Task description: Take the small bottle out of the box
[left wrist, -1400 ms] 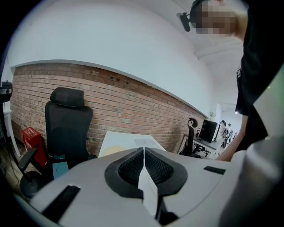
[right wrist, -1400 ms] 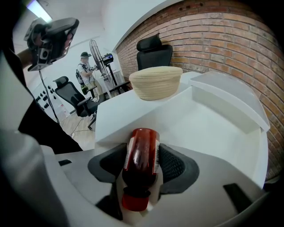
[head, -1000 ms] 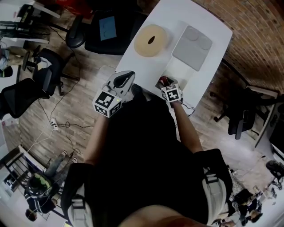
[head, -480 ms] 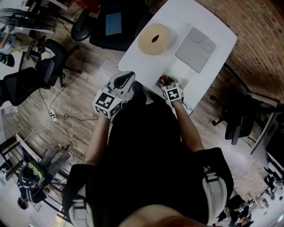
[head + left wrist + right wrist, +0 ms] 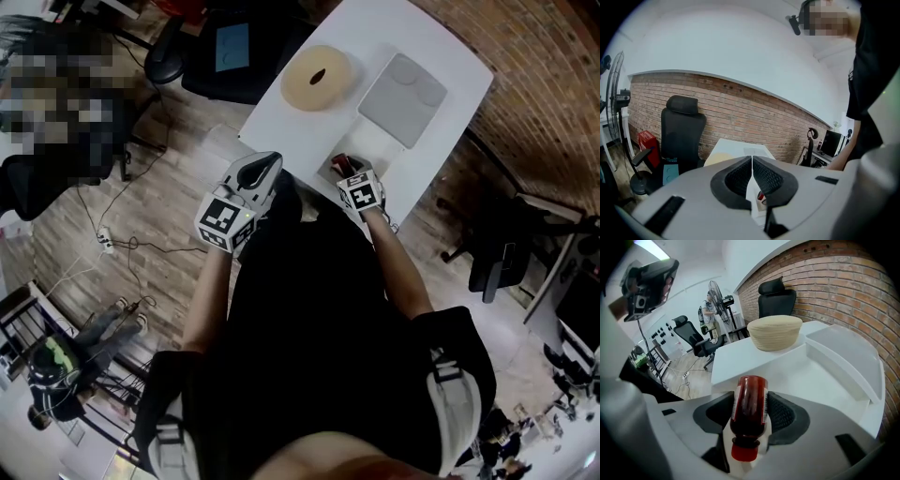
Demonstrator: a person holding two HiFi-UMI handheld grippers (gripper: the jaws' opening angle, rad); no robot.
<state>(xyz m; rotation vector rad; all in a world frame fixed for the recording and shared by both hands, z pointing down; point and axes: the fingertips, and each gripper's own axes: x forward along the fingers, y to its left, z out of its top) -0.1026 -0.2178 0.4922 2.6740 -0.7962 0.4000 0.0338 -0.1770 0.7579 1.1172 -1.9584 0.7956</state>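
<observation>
At the left of the head view, the left gripper (image 5: 270,164) hangs by the near edge of the white table (image 5: 291,122). Its jaws are pressed together with nothing in them. It has hardly moved in the last second. Up the table sits a round tan thing (image 5: 317,78). Just right of the middle, the right gripper (image 5: 345,171) is squeezed tight on the small bottle (image 5: 749,413), red with its red cap toward the camera. It has stayed in almost the same spot too. The bottle is above the near end of the white box (image 5: 813,352), not lying in it. So I think the bottle is picked up and only needs carrying away.
</observation>
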